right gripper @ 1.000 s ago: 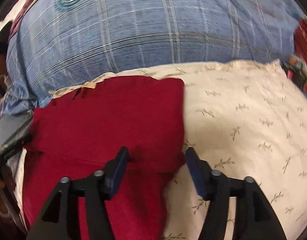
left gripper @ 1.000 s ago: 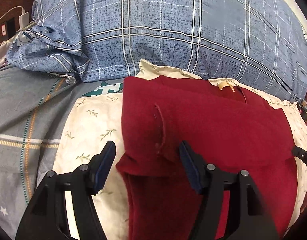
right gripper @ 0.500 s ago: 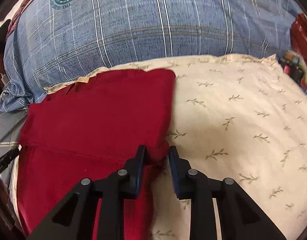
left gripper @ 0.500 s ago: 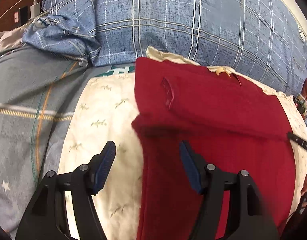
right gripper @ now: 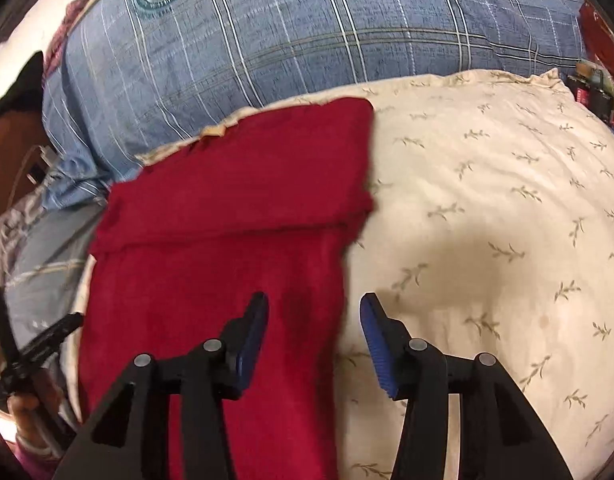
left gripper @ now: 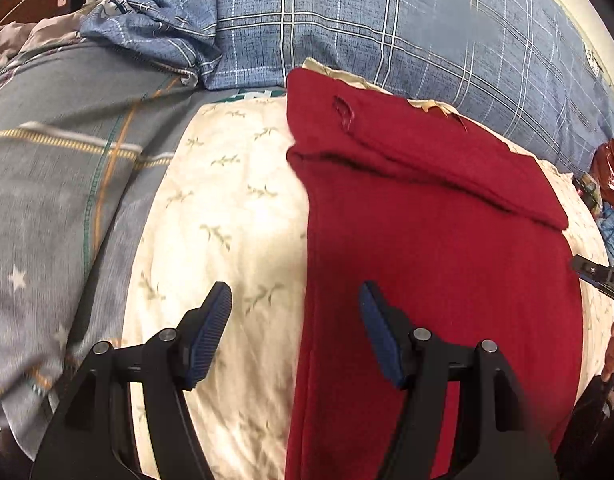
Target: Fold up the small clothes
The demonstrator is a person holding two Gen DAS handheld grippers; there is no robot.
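The red cloth (left gripper: 427, 240) lies mid-frame on the cream pillow (left gripper: 235, 208), its top part folded down. The left gripper (left gripper: 295, 328) is open and empty; the right gripper (right gripper: 313, 336) has just been opening and also holds nothing. Next, probably grab both bottom corners evenly and fold up.

Both wrist views tilt down, close (sharing the red cloth (left gripper: 427, 240)).

Right gripper (right gripper: 313, 316) pinched shut on the red garment's (right gripper: 227, 264) right edge, then reopened and apparently clear of the cloth; left gripper (left gripper: 295, 308) drawn back from the folded-over flap, now astride the garment's left edge.
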